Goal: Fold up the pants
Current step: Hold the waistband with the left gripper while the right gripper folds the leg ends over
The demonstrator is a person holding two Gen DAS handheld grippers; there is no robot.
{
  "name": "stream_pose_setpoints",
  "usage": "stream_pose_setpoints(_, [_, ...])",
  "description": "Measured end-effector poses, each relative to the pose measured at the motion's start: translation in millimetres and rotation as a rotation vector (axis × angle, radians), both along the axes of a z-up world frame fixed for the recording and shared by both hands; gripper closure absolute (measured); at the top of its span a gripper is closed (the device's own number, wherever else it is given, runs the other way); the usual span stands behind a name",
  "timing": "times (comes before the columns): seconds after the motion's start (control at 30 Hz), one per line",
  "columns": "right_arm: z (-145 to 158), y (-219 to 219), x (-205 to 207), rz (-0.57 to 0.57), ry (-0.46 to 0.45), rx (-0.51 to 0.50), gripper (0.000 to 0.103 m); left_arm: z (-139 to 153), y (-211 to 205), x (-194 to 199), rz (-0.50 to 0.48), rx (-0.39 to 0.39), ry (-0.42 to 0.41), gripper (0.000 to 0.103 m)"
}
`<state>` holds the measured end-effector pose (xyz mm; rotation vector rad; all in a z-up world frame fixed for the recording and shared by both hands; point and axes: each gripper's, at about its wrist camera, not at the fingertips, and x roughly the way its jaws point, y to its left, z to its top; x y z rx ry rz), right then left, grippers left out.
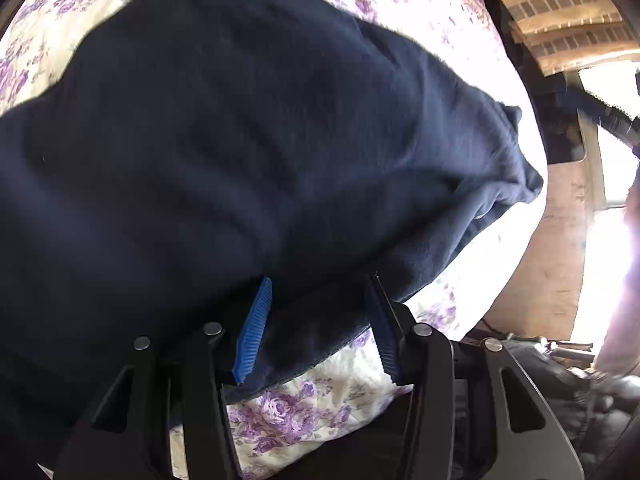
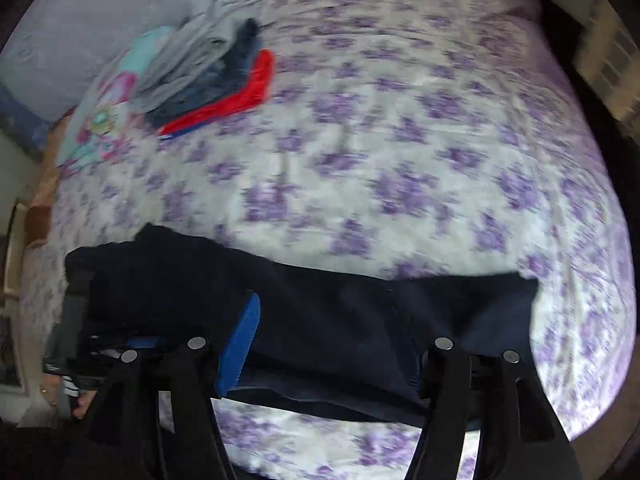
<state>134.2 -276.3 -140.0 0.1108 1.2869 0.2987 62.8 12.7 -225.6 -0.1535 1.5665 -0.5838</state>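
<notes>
Dark navy pants [image 1: 224, 152] fill most of the left wrist view, bunched over the floral bedspread. My left gripper [image 1: 320, 284] has its blue pads wide apart, with the near edge of the pants lying loosely between them. In the right wrist view the pants [image 2: 340, 320] lie in a long band across the bed. My right gripper [image 2: 328, 320] is open wide, its blue left pad [image 2: 240, 344] showing and the right pad hidden behind the cloth, which lies between the fingers. The other gripper shows at the pants' left end [image 2: 76, 320].
A white bedspread with purple flowers [image 2: 400, 140] covers the bed. A stack of folded clothes, grey, blue and red [image 2: 216, 76], sits at the far left with a colourful pillow [image 2: 112, 100]. The bed's right edge, a wooden panel [image 1: 560, 240] and a bright window are beyond.
</notes>
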Motion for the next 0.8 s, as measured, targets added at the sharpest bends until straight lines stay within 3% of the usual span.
stream_pose_setpoints(0.07, [-8.9, 67.3, 30.0, 0.195, -0.024, 0.051, 0.039, 4.3, -1.8, -7.9, -0.003, -0.023, 0.004, 0.048])
stream_pose_setpoints(0.17, [-28.8, 150.9, 60.1, 0.461, -0.024, 0.096, 0.039, 3.7, 1.5, -15.3, 0.025, -0.036, 0.029, 0.047])
stream_pose_setpoints(0.27, [-55.9, 197.5, 84.4, 0.594, 0.05, 0.077, 0.039, 0.3, 3.8, -17.3, 0.064, -0.045, 0.047, 0.047])
stream_pose_setpoints(0.33, [-75.2, 210.2, 94.3, 0.646, 0.121, 0.068, 0.039, -1.9, 8.7, -15.7, 0.093, -0.058, 0.063, 0.048])
stream_pose_setpoints(0.4, [-96.4, 212.7, 93.4, 0.688, 0.249, 0.077, 0.04, -2.3, 15.4, -12.7, 0.12, -0.056, 0.075, 0.049])
stream_pose_setpoints(0.5, [-99.1, 211.4, 71.4, 0.811, 0.385, 0.118, 0.044, 0.7, 25.0, -12.3, 0.144, -0.024, 0.07, 0.05])
stream_pose_setpoints(0.6, [-84.5, 210.5, 54.5, 0.904, 0.422, 0.2, 0.044, 0.7, 30.4, -9.2, 0.165, -0.011, 0.068, 0.05])
stream_pose_setpoints(0.8, [-104.0, 235.1, 80.1, 0.826, 0.321, 0.234, 0.044, -4.8, 39.6, -1.5, 0.176, -0.013, 0.093, 0.05])
